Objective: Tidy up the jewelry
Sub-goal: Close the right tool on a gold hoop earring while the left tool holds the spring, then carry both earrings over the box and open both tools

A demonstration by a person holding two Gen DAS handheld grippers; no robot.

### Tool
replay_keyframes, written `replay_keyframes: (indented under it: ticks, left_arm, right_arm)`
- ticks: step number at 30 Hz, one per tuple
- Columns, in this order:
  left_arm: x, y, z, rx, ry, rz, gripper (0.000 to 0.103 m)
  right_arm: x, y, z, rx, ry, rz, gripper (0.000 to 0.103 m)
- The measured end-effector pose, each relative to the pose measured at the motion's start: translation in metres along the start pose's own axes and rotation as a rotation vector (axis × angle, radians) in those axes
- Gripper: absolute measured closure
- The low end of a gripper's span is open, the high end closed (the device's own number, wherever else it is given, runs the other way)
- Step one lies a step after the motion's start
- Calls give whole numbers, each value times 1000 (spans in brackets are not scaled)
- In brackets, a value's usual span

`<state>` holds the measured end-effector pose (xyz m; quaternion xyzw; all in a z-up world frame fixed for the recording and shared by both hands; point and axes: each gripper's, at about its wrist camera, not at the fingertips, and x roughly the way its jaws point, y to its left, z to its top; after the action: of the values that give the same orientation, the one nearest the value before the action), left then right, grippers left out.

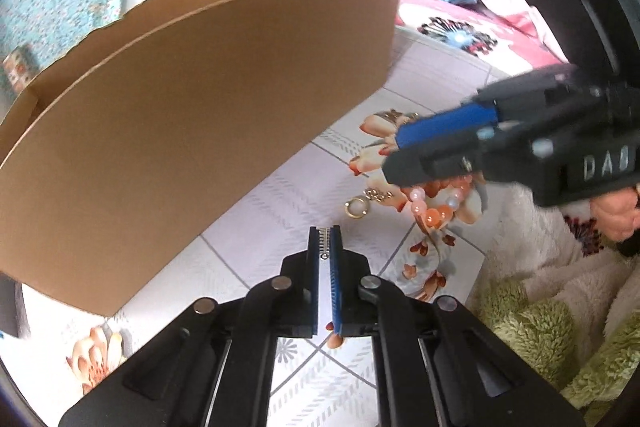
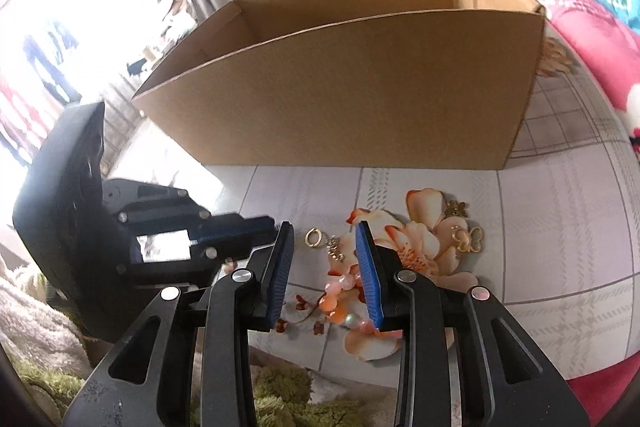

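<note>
A floral, grid-patterned cloth [image 1: 280, 195] covers the worktop, with a tall cardboard box [image 1: 192, 115] standing on it and pink bedding behind.

Left wrist view: the left claw [image 1: 325, 235] is pinched narrow on a small silver toothed trinket [image 1: 325, 241] caught between its blue pads. Just beyond its tips lie a gold ring [image 1: 355, 207] and a bit of gold chain [image 1: 376, 194]. The right claw [image 1: 400, 155] hangs over a pink-and-orange bead bracelet [image 1: 436, 209] to the right.

Right wrist view: the right claw [image 2: 324, 247] stands partly apart, holding nothing. The bead bracelet [image 2: 340, 297] lies on the cloth between and below its pads. The gold ring [image 2: 313, 238] and chain piece [image 2: 335, 247] sit just past the tips, and a gold butterfly charm [image 2: 468, 239] lies further right. The left claw [image 2: 264, 227] comes in from the left.
</note>
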<state>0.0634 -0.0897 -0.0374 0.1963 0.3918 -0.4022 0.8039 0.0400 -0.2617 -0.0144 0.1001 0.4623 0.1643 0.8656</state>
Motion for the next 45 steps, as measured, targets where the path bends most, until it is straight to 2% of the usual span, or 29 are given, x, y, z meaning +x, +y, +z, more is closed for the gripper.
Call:
replay_keyframes:
  ticks: [8, 16, 26, 31, 37, 45]
  left_arm:
    - [-16, 22, -11, -98, -23, 23, 99]
    - [-21, 33, -17, -132, -29, 17, 99]
    - [-16, 31, -12, -127, -30, 4, 99]
    - [-17, 29, -12, -122, -33, 6, 99]
    - [-20, 24, -12, -116, -48, 14, 99]
    - [-35, 18, -7, -101, -79, 30, 99]
  right_arm:
    - [23, 24, 3, -126, 63, -37, 82]
    - [41, 31, 7, -156, 124, -84, 89]
    - [53, 44, 11, -217, 114, -144, 90]
    - [57, 52, 7, -273, 103, -192, 94]
    - [58, 50, 7, -236, 94, -170, 95]
    - [30, 48, 5, -206, 40, -133, 95]
